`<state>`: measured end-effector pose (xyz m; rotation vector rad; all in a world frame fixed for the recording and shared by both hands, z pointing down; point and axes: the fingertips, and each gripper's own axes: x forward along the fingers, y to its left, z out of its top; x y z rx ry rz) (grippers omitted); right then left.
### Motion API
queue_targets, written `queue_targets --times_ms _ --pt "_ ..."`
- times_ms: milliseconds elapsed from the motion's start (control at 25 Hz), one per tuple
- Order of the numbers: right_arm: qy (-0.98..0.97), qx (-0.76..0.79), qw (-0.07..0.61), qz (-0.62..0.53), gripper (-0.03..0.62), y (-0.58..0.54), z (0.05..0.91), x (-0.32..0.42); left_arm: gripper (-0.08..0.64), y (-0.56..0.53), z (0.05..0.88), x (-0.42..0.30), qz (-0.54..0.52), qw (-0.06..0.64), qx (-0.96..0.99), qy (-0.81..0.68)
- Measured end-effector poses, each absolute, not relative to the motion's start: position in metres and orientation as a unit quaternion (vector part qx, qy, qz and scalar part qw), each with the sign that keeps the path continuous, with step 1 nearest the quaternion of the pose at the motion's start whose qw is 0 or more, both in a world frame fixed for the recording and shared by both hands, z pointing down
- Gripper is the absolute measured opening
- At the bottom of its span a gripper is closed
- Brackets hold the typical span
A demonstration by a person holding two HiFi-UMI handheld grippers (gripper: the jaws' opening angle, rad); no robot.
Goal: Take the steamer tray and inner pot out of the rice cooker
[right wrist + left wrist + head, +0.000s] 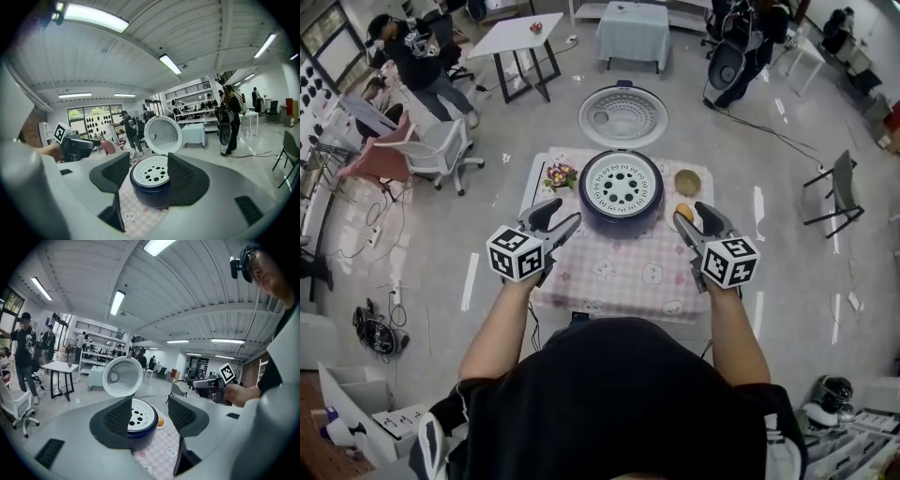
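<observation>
A dark blue rice cooker (621, 208) stands at the far middle of the table, its round lid (623, 116) swung open behind it. A white steamer tray (622, 184) with several holes sits in its top; the inner pot is hidden beneath. My left gripper (558, 218) hovers just left of the cooker, open and holding nothing. My right gripper (697, 222) hovers just right of it, open and holding nothing. In the left gripper view the tray (139, 414) shows between the spread jaws of that gripper (149, 409). The right gripper view shows the tray (152, 172) the same way between its gripper's (149, 171) jaws.
The table wears a pink checked cloth (619, 272). A small flower pot (560, 174) stands left of the cooker; a brown bowl (687, 181) and an orange item (682, 210) lie to its right. A white office chair (436, 150), other tables and people stand farther off.
</observation>
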<state>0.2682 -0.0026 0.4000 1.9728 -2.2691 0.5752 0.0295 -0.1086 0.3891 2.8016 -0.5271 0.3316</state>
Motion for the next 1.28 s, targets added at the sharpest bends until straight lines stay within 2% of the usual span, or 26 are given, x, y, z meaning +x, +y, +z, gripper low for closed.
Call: queue_targets --times_ms 560,1280 --pt "-0.724 0.665 0.04 0.177 0.265 -0.083 0.384 0.216 0.25 -0.192 0.387 0.005 0.125 0.132 0.977 -0.112" --pt "-0.713 0.658 0.136 0.202 0.279 -0.136 0.429 0.171 0.25 -0.26 0.41 -0.015 0.138 0.153 0.976 -0.063"
